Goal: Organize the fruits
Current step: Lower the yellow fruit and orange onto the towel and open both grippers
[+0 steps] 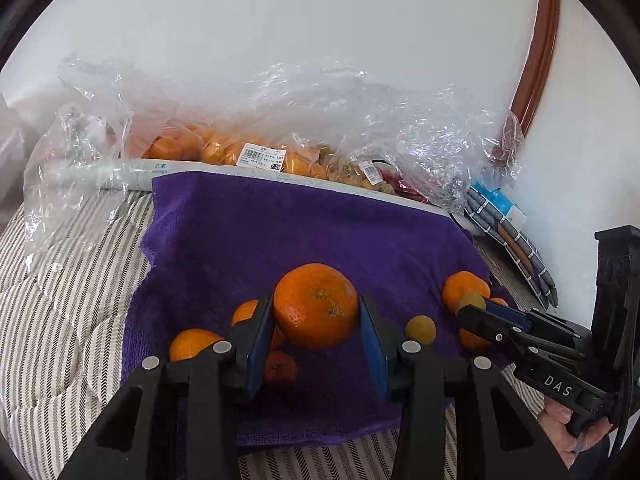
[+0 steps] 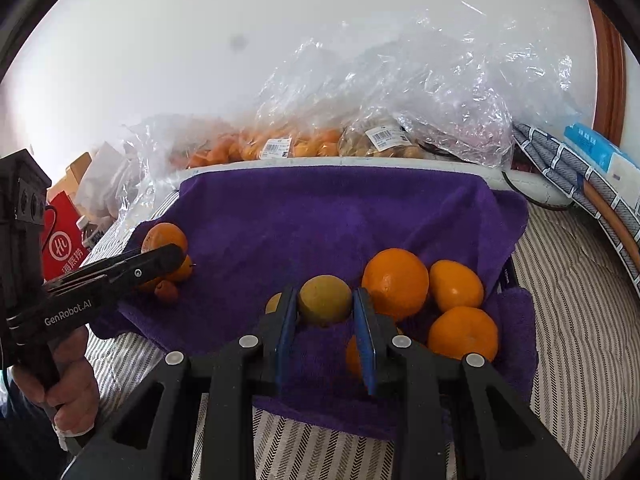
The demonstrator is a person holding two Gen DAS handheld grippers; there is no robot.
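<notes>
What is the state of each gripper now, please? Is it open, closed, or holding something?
Left gripper: closed on a large orange.
Right gripper: closed on a small yellow-brown fruit.

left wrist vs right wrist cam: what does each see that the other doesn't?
Left wrist only: the orange between the left gripper fingers.

Right wrist only: a red box at the left edge, and the yellow-brown fruit gripped head-on by the right gripper.

Both: the purple towel, loose oranges, bagged fruit behind, and the striped cover.
</notes>
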